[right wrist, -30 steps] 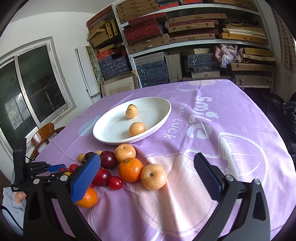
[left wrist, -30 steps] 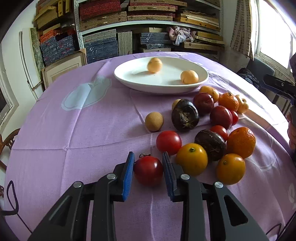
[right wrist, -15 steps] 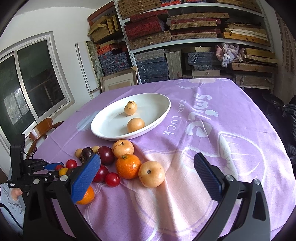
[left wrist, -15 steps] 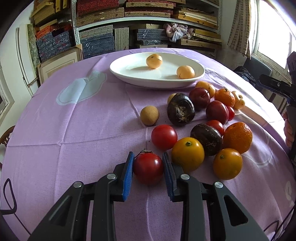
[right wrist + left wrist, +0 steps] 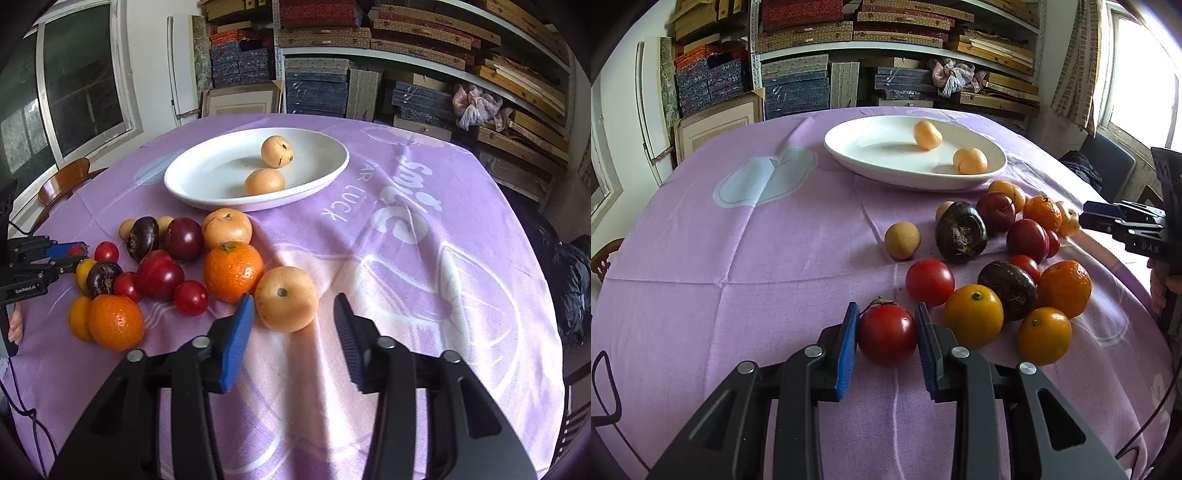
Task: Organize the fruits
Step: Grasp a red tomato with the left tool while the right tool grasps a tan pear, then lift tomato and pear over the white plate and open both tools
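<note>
We saw a white oval dish (image 5: 317, 184) holding two pale fruits (both unidentified), left gripper (image 5: 886, 332) clamped on a red tomato (image 5: 887, 338), right gripper (image 5: 293, 321) just closing, jaws not yet touching a tan round fruit (image 5: 286, 299).

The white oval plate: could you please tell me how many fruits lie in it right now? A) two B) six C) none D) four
A: the white oval plate holds just two pale orange fruits; all the other fruit lies on the purple tablecloth.
</note>
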A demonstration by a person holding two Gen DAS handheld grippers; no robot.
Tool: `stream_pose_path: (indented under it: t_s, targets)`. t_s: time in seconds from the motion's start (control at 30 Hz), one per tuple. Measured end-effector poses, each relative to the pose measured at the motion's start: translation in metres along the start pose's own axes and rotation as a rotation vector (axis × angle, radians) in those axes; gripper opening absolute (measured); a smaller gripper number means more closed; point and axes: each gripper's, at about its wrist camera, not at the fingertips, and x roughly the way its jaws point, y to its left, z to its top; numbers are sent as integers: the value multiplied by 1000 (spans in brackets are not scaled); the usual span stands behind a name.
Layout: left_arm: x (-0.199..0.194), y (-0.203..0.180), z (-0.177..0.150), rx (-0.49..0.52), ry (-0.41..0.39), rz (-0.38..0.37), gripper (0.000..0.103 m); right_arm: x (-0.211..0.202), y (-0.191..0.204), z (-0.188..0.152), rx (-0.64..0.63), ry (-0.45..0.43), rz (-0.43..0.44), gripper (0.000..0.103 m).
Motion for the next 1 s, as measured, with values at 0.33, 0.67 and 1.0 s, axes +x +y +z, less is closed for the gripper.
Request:
stream_pose_path:
  t_s: [0.33,0.67,1.0]
  targets:
    - [2,0,-1,-1,7,-12,31,36,12,5,-106,84,-101,45]
    - [1,7,4,-42,1,-65,31,8,-18,15,37,-24,-59,41]
    - [3,-8,114,-16,-140,17,31,-6,-6,111,67,-180,18,41]
